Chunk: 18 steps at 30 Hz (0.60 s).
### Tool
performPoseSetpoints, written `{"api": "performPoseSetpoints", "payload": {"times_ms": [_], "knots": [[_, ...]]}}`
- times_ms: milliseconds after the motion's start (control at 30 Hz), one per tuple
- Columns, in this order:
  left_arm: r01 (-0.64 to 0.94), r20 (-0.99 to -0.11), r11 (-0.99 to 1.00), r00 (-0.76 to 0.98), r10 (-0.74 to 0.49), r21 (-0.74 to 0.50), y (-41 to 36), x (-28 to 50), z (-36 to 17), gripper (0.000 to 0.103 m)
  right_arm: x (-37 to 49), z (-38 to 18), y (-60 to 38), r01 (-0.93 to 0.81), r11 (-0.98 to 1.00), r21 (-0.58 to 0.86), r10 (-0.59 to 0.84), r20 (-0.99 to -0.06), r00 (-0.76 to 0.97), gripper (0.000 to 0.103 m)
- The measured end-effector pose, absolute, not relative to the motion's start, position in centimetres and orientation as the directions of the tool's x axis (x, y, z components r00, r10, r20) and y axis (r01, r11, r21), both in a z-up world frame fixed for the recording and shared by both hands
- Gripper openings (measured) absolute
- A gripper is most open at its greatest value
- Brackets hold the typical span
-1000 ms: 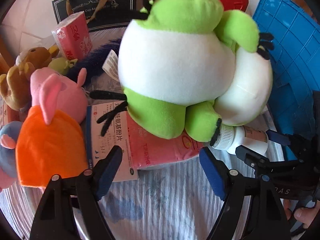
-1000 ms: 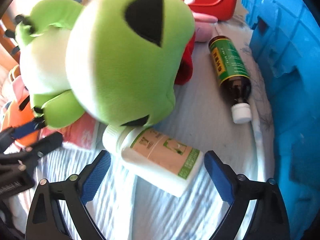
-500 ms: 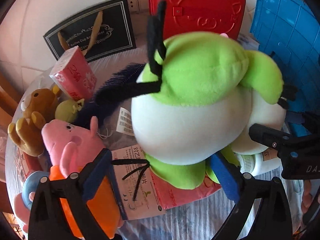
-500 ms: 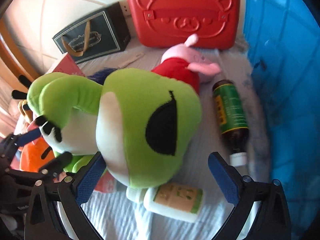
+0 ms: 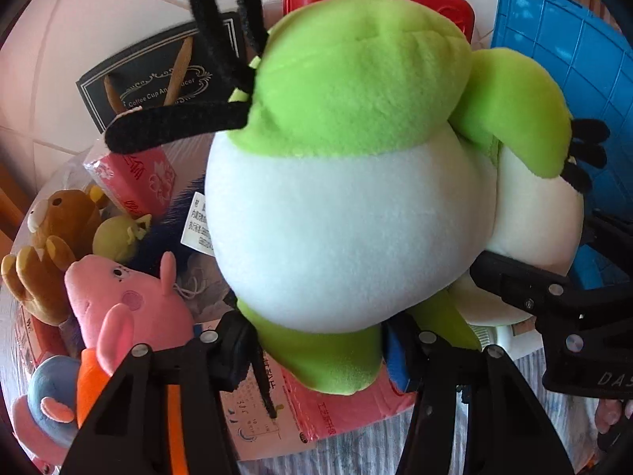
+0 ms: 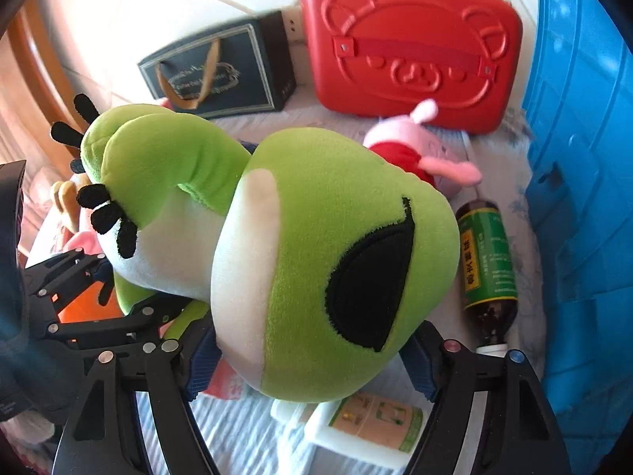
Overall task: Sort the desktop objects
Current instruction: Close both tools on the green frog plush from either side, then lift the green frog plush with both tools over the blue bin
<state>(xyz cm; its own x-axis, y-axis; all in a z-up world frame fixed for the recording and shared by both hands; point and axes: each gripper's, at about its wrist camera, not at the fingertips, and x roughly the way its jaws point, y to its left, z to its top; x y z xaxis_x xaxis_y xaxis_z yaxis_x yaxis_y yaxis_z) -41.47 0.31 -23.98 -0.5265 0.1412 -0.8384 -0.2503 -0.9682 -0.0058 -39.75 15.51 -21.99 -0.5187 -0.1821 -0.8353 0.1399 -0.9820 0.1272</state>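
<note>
Both your grippers pinch the green frog plush.
Your left gripper (image 5: 316, 346) has just closed on its leg, your right gripper (image 6: 308, 360) on its head; the frog plush (image 6: 300, 245) hangs above the striped cloth (image 6: 245, 431), over the white bottle (image 6: 368, 423).

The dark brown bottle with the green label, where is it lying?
In the right wrist view the brown bottle lies on the striped cloth, between the green plush frog and the blue crate.

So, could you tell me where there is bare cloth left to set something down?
The clearest bare strip runs between the brown bottle and the blue crate. The cloth beside the white bottle is also free. Left of the green frog plush, toys crowd together.
</note>
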Motion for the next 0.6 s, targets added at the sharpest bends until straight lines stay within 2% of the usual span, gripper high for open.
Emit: {"api": "performPoseSetpoints", "payload": {"times_ms": [367,600], "knots": [[-0.256,-0.71,-0.967,-0.681,0.181,-0.001,-0.5,-33.7,-14.2,0.053,-32.5,-12.3,14.4,0.152,-0.986,0.072,-0.158,-0.713,-0.683,0.077],[-0.333,-0.594,-0.943,-0.759,0.268,-0.001,1.1,-29.6,-6.9,0.053,-26.1,-5.0,15.2,0.089,-0.996,0.014,-0.079,-0.609,-0.789,0.077]]}}
